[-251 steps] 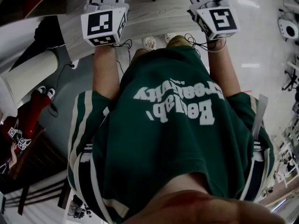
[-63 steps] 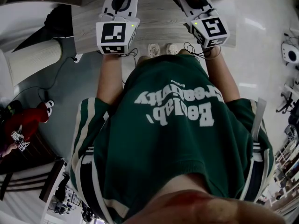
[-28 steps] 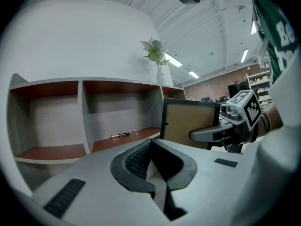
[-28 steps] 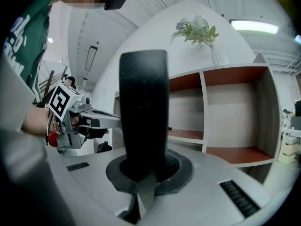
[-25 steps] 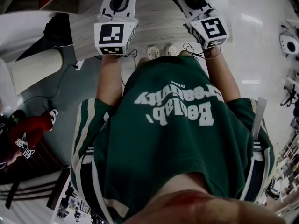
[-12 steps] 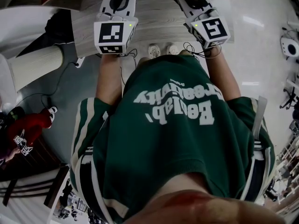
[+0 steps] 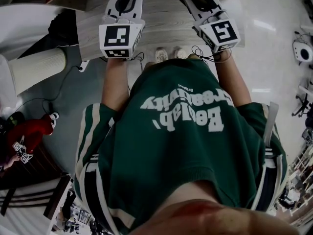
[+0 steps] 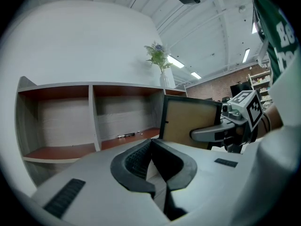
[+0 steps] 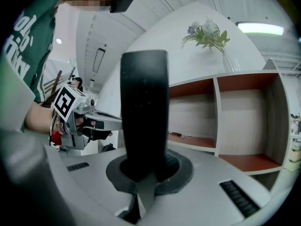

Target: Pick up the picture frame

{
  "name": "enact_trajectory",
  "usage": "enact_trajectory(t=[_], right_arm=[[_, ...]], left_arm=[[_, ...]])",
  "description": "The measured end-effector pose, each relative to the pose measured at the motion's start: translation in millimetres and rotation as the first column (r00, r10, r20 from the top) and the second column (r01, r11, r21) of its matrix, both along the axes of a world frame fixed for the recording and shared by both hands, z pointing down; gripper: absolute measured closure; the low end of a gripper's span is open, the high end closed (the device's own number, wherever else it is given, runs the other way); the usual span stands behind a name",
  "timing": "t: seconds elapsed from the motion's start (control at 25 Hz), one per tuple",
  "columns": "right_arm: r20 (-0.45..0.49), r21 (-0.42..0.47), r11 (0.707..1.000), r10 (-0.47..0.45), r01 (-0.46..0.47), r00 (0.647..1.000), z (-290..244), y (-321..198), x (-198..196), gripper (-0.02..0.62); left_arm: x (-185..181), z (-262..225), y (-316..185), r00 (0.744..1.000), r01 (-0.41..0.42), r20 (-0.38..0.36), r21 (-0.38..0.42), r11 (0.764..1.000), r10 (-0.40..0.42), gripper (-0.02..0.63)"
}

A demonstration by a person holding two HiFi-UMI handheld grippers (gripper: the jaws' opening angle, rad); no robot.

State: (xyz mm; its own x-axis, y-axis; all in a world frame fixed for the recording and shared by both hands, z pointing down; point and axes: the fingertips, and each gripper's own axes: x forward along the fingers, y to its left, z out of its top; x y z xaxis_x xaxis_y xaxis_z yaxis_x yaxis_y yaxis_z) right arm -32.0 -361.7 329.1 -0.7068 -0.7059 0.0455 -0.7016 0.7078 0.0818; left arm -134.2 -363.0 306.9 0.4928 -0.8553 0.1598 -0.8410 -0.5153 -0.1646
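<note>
Picture frame point(image 8: 190, 121) now aloft, right gripper point(image 9: 142, 169) level

Bright ceiling strips point(image 9: 259, 28), glare on the pale floor point(image 7: 264, 26), fisheye-bent edges; the close picture frame point(image 9: 143, 112) blurs dark.

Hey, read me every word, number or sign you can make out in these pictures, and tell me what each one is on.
"Bealab' Creativity" (first word uncertain): large white print on the green shirt, upside down in the head view.
"Be": the same print, cut off at the left gripper view's right edge.
Small line beside the large print: too small to read.
Marker cubes: black-and-white square patterns, no words.
</note>
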Motion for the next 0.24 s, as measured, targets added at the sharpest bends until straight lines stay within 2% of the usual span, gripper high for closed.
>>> enact_trajectory(t=[0.24], right_arm=[[-0.006, -0.012, 1.0, -0.005, 0.005, 1.0, -0.5, -3.2, -6.0, 0.557]], left_arm=[[-6.8, -3.1, -3.0, 1.0, 0.009, -0.003, 0.004, 1.0, -0.009, 0.588]])
